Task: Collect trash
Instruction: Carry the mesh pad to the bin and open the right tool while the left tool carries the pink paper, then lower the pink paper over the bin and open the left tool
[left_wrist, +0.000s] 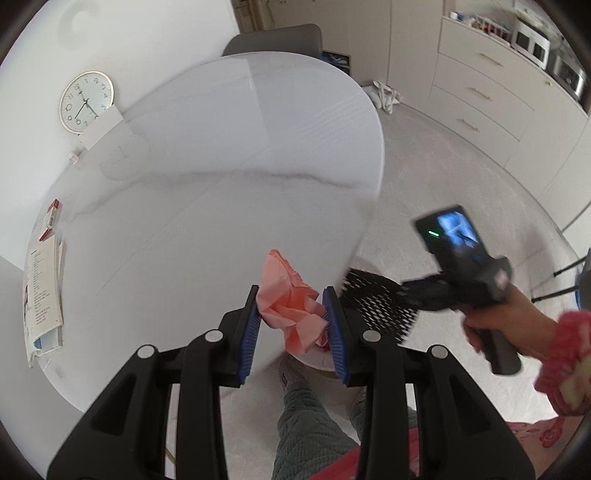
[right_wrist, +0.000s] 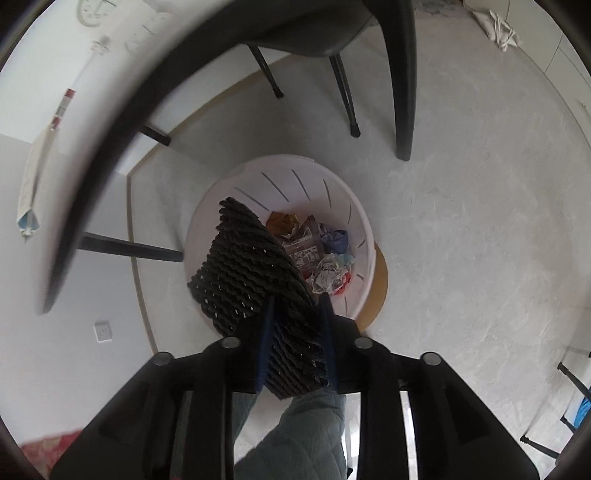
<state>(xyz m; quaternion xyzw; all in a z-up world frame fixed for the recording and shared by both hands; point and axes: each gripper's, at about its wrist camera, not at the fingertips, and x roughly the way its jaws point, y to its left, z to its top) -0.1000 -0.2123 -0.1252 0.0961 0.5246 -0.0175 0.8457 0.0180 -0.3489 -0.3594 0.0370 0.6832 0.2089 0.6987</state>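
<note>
Overhead, the left wrist view looks across a round white bench (left_wrist: 229, 192) with a faint grey marble vein and a glossy top; a clock (left_wrist: 86, 101) leans against the white wall behind it, a grey chair (left_wrist: 275, 40) stands at its far edge, and a booklet (left_wrist: 42, 295) and a red-and-white pack (left_wrist: 51, 218) lie along its left side. Pale cabinets (left_wrist: 480, 92) with drawers line the right of the room, and the floor (right_wrist: 461, 221) is light grey and mottled. The left gripper (left_wrist: 291, 314) holds a crumpled pink paper (left_wrist: 291, 306) between its blue pads, just over the bench's near edge; the paper is creased and wadded, its longer side running up and away from the gripper. The right gripper (right_wrist: 295, 332) is closed on a dark mat (right_wrist: 243, 280), a coarse, woven, open-mesh piece that is folded and limp, its long axis pointing forward and left from the fingers. In the right wrist view the mat hangs above a round white bin (right_wrist: 288, 173) with slotted walls, which stands on the floor by the bench's dark legs and holds crumpled wrappers and paper (right_wrist: 317, 251). The mat overlaps the bin's left rim.
</note>
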